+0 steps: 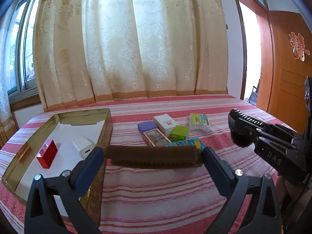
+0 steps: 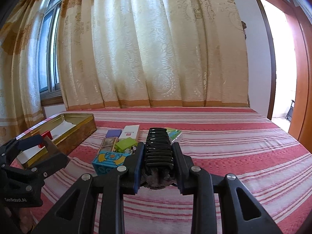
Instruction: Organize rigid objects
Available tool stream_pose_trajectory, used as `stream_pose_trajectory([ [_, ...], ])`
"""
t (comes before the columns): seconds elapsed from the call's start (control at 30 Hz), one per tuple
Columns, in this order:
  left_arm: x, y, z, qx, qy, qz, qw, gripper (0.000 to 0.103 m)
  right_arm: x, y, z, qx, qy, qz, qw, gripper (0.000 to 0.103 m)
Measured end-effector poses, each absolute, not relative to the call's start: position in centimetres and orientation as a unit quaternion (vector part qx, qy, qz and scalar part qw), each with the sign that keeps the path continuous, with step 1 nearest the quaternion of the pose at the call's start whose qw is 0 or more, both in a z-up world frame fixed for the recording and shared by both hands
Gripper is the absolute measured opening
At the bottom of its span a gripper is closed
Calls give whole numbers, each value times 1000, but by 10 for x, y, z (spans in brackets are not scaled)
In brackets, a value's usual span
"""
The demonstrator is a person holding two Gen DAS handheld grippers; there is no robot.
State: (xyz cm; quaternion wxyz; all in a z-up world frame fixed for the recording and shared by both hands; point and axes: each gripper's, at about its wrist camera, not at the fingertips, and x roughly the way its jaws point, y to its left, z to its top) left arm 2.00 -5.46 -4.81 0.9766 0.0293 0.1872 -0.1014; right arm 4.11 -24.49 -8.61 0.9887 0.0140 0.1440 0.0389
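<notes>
Seen from two wrist cameras over a bed (image 1: 156, 191) covered in pink and white stripes, cream curtains (image 1: 126, 42) behind. At far left, an open gold tin (image 1: 25, 156) lying on the bed, holding a red block (image 1: 47, 154) and, just beside it, a white charger (image 1: 82, 146) on a white lining. Next, the left gripper (image 1: 153, 157), its blue-padded fingers (image 1: 88, 167) spread wide and pressed on the two ends of a long brown box (image 1: 154, 156), held level, one end at the tin's near rim. Behind the brown box, clustered on the bed: a purple block (image 1: 146, 126), a framed card (image 1: 156, 137), a white box (image 1: 165, 123), a green brick (image 1: 179, 132), a blue printed block (image 1: 187, 142) and a clear packet (image 1: 199, 123), several touching. At right, the right gripper (image 2: 158, 167), fingers (image 2: 137, 167) drawn narrow and clamped on a black ribbed object (image 2: 158, 146), raised off the bed and pointing toward the curtains. What the ribbed object was, not clear. Farthest right, an orange wooden door (image 1: 288, 68) standing open, a red paper cutting (image 1: 298, 46) stuck on it.
</notes>
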Motion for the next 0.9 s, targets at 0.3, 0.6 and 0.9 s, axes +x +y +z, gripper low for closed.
stream_pose_trajectory([
  [0.3, 12, -54, -46, 44, 158, -93, 982, 102, 40, -234, -86, 10, 142, 49, 989, 30],
  [0.6, 11, -43, -44, 43, 141, -72, 987, 102, 40, -221, -86, 1, 140, 61, 988, 30],
  [0.9, 11, -27, -42, 26, 131, -56, 989, 102, 41, -206, -86, -10, 139, 71, 988, 30],
])
